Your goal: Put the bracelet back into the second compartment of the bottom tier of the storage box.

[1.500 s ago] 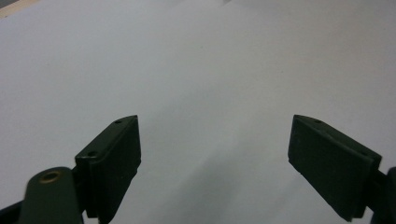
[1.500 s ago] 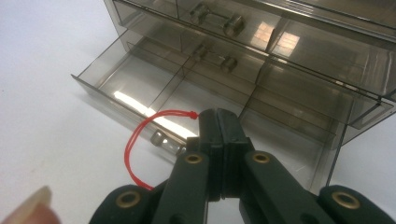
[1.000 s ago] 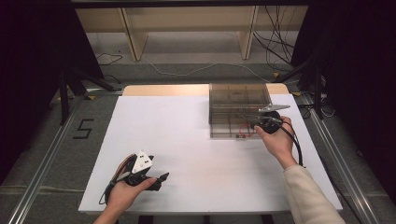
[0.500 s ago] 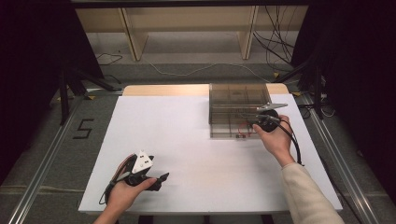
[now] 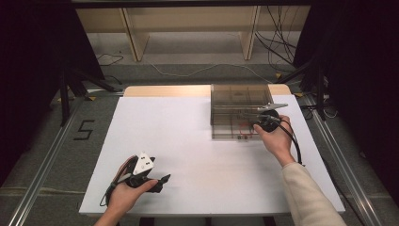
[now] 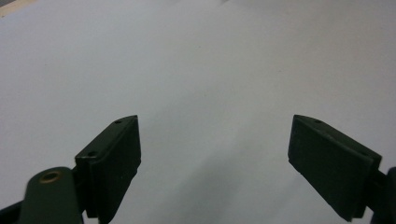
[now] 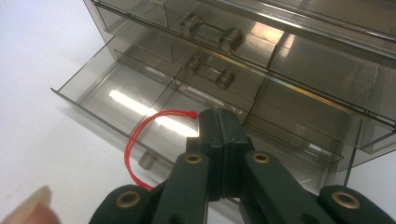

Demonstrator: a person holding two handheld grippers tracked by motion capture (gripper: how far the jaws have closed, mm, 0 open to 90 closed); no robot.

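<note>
White table (image 5: 188, 141), dark room. My right gripper (image 7: 219, 122), jaws pinched shut on a red cord (image 7: 140, 135), hovers over the clear drawer unit's (image 5: 240, 101) open bottom drawer (image 7: 140, 100). The cord could snag the drawer's front edge. My left gripper (image 6: 215, 154) rests wide open.

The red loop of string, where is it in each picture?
High view: the red loop of string lies in the open bottom drawer of the clear drawer box, right of middle, beside the right hand-held gripper.
Left gripper view: not in it; white table between open jaws.
Right gripper view: the loop curves left of the shut jaws, over the drawer.
Shared landmark: the white table.
</note>
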